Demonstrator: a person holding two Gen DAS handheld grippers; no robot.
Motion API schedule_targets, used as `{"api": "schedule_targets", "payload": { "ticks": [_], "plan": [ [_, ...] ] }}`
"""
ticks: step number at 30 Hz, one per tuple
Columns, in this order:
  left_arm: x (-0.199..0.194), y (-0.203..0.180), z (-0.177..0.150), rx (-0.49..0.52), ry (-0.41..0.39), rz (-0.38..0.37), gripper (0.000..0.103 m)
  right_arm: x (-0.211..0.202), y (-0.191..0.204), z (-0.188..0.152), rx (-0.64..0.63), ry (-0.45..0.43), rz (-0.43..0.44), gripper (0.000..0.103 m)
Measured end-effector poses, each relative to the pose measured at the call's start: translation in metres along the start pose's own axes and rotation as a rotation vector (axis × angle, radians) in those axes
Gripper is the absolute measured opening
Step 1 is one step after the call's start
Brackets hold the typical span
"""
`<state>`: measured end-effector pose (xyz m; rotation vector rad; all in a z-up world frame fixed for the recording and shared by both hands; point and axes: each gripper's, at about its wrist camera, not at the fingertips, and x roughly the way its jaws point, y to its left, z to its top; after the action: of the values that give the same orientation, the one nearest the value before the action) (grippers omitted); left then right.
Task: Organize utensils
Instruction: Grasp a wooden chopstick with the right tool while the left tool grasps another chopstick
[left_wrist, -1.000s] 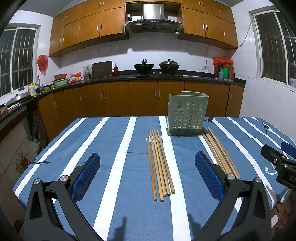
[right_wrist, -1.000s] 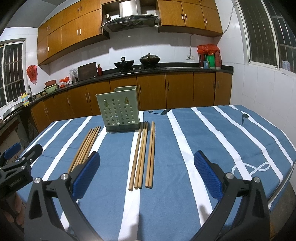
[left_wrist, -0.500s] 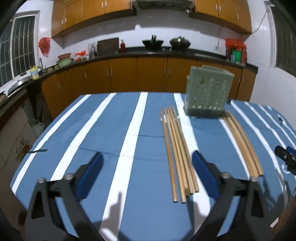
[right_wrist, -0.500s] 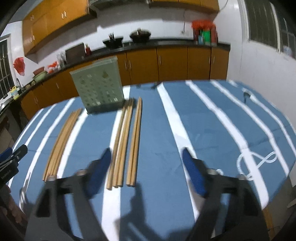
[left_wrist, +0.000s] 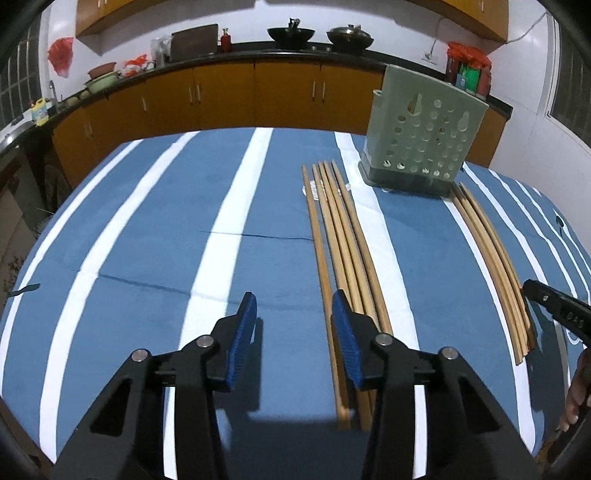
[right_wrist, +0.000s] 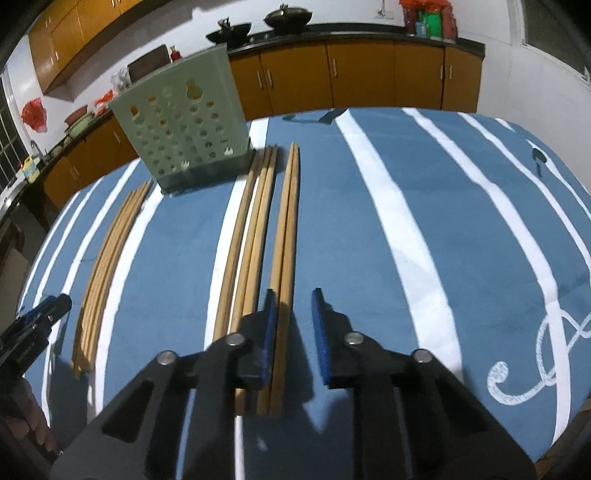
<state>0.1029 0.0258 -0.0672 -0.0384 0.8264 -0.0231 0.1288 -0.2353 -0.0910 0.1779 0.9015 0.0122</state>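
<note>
Chopsticks lie in two bundles on the blue striped tablecloth, one bundle left of the green perforated holder, the other right of it. Left gripper, jaws just narrowing, stands partly spread over bare cloth. Right gripper, also closing, leaves a small gap around chopstick ends without pinching

A table with a blue cloth with white stripes holds sticks and a box.

A pale green plastic box full of round holes stands upright at the far side. One bunch of long, thin wooden chopsticks lies flat to its left. Another bunch of wooden chopsticks lies flat to its right. Both bunches point toward the box.
</note>
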Motion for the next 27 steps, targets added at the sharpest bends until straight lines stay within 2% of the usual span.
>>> {"api": "schedule_targets", "payload": {
  "ticks": [3,8,14,22,27],
  "plan": [
    [0.005,-0.002,0.002,0.007,0.017,-0.012,0.036,0.004,-0.001,0.000,-0.008,-0.006,-0.019,0.009],
    [0.011,-0.007,0.005,0.024,0.035,-0.036,0.025,0.004,-0.010,0.005,0.010,-0.012,-0.036,0.009],
    [0.016,-0.012,0.006,0.045,0.054,-0.057,0.020,0.005,-0.013,0.007,0.007,-0.015,-0.040,0.009],
    [0.024,-0.016,0.010,0.088,0.072,-0.021,0.008,0.005,-0.010,0.006,-0.027,-0.019,-0.058,0.009],
    [0.034,0.000,0.022,0.066,0.069,0.014,0.008,0.010,-0.012,0.013,-0.030,-0.018,-0.065,0.008]
  ]
}}
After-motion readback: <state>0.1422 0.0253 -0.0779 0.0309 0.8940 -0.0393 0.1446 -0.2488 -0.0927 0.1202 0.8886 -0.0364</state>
